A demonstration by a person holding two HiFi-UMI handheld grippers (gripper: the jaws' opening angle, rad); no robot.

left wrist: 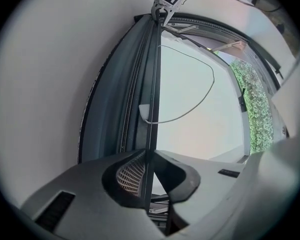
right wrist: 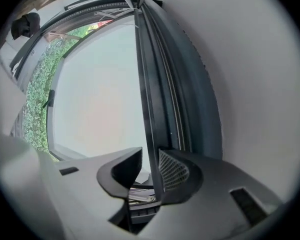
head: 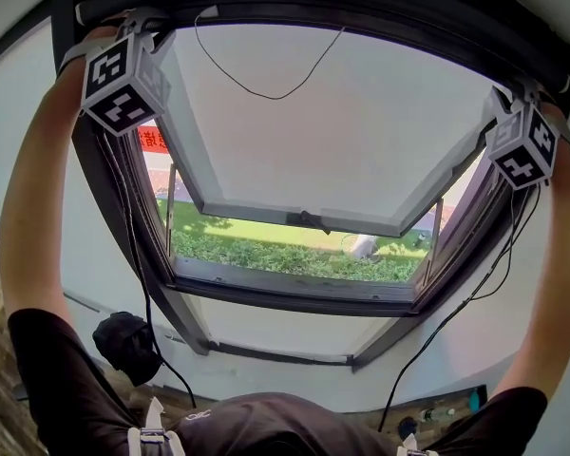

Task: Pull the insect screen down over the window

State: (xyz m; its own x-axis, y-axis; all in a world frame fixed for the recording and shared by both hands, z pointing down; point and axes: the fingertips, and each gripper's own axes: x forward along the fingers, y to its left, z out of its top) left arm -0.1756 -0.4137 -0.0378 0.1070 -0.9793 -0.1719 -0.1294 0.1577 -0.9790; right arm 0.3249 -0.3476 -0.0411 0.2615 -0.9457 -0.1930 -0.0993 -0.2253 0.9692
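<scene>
Both arms are up at the head of the window. My left gripper (left wrist: 150, 154) is clamped on the thin dark metal pull bar (left wrist: 154, 84) of the insect screen. Its ribbed pad (left wrist: 130, 176) lies flat on the bar's left face and the other jaw sits hard against the right face, with no gap at the tips.

My right gripper (right wrist: 151, 152) is clamped on the same bar at its other end. Its ribbed pad (right wrist: 172, 171) presses the right face. The opposite jaw meets the bar at its tip, with a sliver of light showing lower down behind that tip.

The bar sits high, tucked against the dark top frame (head: 361, 8) of the window, so the screen is not yet drawn down. Its long axis is level, along the window's top edge, and it runs straight out from one pair of jaws to the other. The narrow edge is turned toward each gripper's camera.

A thin black cord (head: 266, 95) hangs from the bar in a slack loop between the two pairs of jaws. Its white tab (left wrist: 144, 111) sits on the bar a little ahead of the left jaws.

Below both pairs of jaws the grey-framed window sash (head: 294, 218) is swung outward at its bottom edge. A green hedge (head: 294, 259) shows beyond it.
</scene>
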